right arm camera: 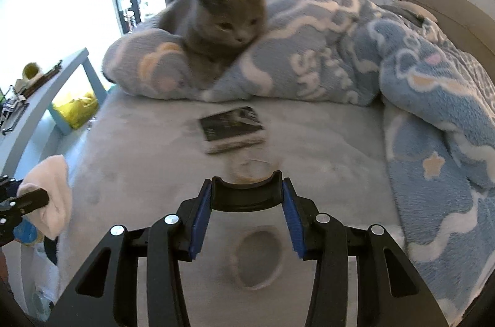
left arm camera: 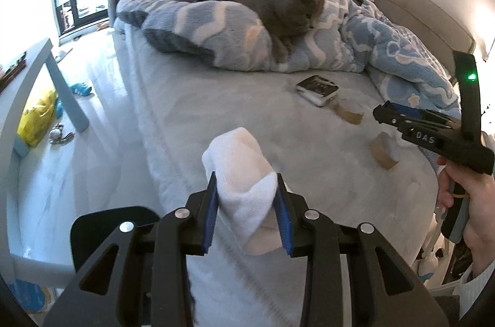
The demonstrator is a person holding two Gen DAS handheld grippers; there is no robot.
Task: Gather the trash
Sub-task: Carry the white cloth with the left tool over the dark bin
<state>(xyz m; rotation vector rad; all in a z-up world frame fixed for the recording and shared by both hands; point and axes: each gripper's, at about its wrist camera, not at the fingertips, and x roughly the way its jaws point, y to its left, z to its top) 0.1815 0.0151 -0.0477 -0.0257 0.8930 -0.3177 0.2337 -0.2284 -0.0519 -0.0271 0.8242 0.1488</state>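
My left gripper (left arm camera: 246, 177) is shut on a white sock (left arm camera: 238, 160), which bulges out ahead of the blue pads above the grey bed sheet (left arm camera: 247, 104). The sock (right arm camera: 49, 197) also shows at the left edge of the right wrist view. My right gripper (right arm camera: 247, 184) is shut on a black curved piece (right arm camera: 247, 197) that spans its pads. In the left wrist view, the right gripper (left arm camera: 382, 112) hovers at the right, held by a hand (left arm camera: 473, 203). Two cardboard roll cores (left arm camera: 349, 110) (left arm camera: 383, 153) lie on the sheet; one core (right arm camera: 258, 256) is under the right jaws.
A grey cat (right arm camera: 222, 20) lies on the rumpled blue blanket (right arm camera: 417, 85) at the back of the bed. A black-and-white box (right arm camera: 233, 129) rests on the sheet before it. A yellow bag (left arm camera: 37, 116) sits under a pale table (left arm camera: 62, 85) left of the bed.
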